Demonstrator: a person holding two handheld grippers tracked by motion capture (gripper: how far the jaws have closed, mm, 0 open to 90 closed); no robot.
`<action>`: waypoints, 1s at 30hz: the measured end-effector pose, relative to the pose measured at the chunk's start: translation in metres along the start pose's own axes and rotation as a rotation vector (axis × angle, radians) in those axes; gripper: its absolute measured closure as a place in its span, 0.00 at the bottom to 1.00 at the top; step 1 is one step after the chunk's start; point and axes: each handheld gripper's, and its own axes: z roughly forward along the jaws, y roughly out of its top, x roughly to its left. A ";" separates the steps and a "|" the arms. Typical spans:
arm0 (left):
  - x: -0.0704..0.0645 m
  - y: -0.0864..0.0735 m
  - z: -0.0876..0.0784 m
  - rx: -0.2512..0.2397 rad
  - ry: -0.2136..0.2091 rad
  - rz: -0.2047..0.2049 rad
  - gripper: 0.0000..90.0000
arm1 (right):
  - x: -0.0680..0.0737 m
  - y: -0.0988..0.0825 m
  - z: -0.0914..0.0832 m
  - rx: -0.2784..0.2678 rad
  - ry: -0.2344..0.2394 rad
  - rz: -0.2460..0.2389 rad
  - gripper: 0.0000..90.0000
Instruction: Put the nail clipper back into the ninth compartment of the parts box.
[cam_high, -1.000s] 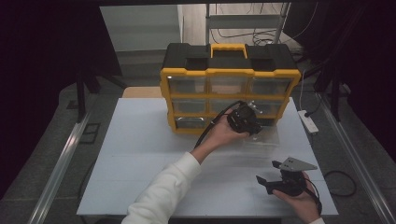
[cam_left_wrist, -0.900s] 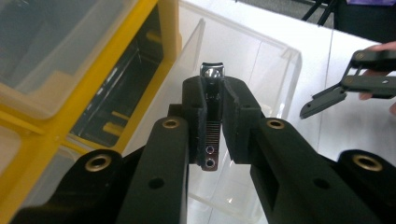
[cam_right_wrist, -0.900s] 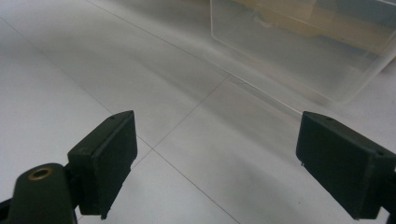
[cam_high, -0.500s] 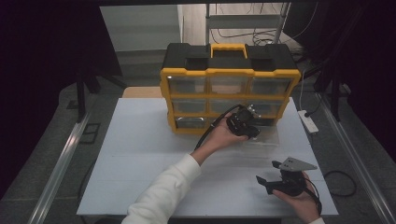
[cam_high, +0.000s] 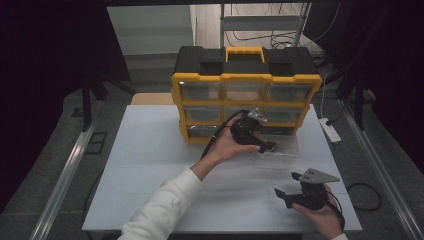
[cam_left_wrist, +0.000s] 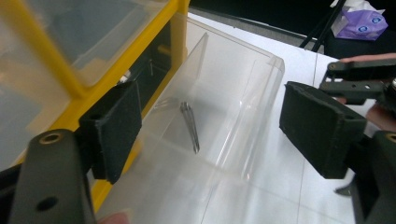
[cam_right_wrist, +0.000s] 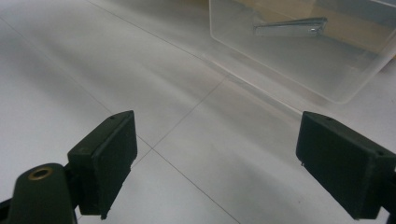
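The left gripper (cam_high: 266, 146) sat at the front of the yellow and black drawer cabinet (cam_high: 245, 80), down by its bottom row, with the person's left hand (cam_high: 227, 145) wrapped around it. Its jaws had just been opening and stood spread; in the left gripper view (cam_left_wrist: 210, 135) the clear plastic drawer (cam_left_wrist: 219, 107) lay between and beyond them, the pads touching nothing. That drawer was pulled out of the cabinet's lower right slot onto the white table (cam_high: 145, 170), its far end at the yellow frame (cam_left_wrist: 93, 93). Inside it lay a small metal piece, like nail clippers (cam_left_wrist: 190, 127), on the drawer floor.

The right gripper (cam_high: 281, 195) rested low near the table's near right edge, held in the right hand (cam_high: 320, 215), well apart from the cabinet. In the right gripper view its jaws (cam_right_wrist: 215, 163) were wide apart over bare tabletop, holding nothing, with the drawer (cam_right_wrist: 299, 51) and the metal piece (cam_right_wrist: 290, 27) farther off
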 end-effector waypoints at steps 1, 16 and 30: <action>-0.001 -0.002 -0.003 -0.003 0.005 0.001 0.21 | 0.000 0.000 0.000 0.000 -0.001 -0.001 0.14; -0.010 -0.057 -0.060 -0.045 0.073 0.004 0.18 | 0.001 0.001 0.001 0.001 -0.002 0.000 0.14; -0.007 -0.162 -0.115 -0.077 0.200 -0.133 0.17 | 0.002 0.003 0.003 0.004 0.003 -0.006 0.14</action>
